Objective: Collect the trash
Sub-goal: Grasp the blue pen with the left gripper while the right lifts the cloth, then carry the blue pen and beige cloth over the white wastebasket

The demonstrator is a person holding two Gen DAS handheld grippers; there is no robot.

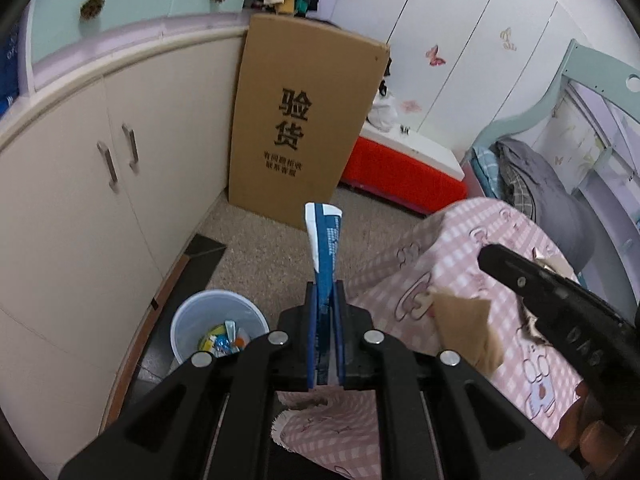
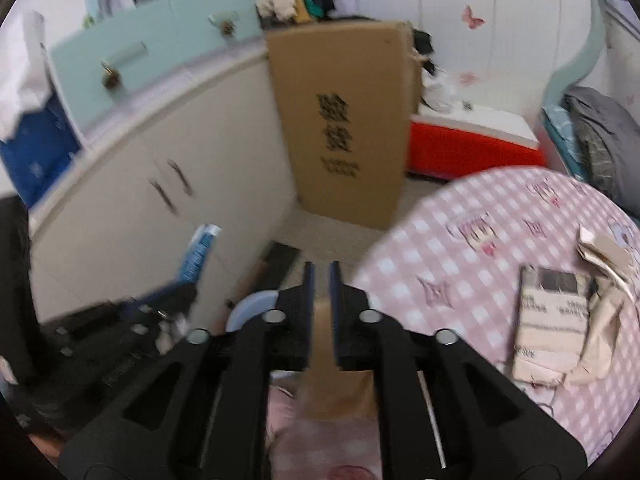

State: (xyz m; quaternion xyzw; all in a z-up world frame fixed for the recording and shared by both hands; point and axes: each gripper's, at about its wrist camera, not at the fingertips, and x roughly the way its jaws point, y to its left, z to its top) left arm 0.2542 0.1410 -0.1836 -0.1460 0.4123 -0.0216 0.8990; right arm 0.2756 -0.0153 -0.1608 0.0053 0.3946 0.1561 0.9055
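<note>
My left gripper is shut on a blue and white wrapper that sticks up between its fingers, held above the floor beside the table edge. The wrapper also shows in the right wrist view. A white trash bin with colourful wrappers inside stands on the floor below and to the left. My right gripper is shut on a piece of brown paper; in the left wrist view the brown paper hangs under it over the table. More crumpled paper lies on the pink checked tablecloth.
A tall cardboard box leans against the cream cabinet. A red storage box stands behind it by a bed with grey bedding. The bin rim shows under my right gripper.
</note>
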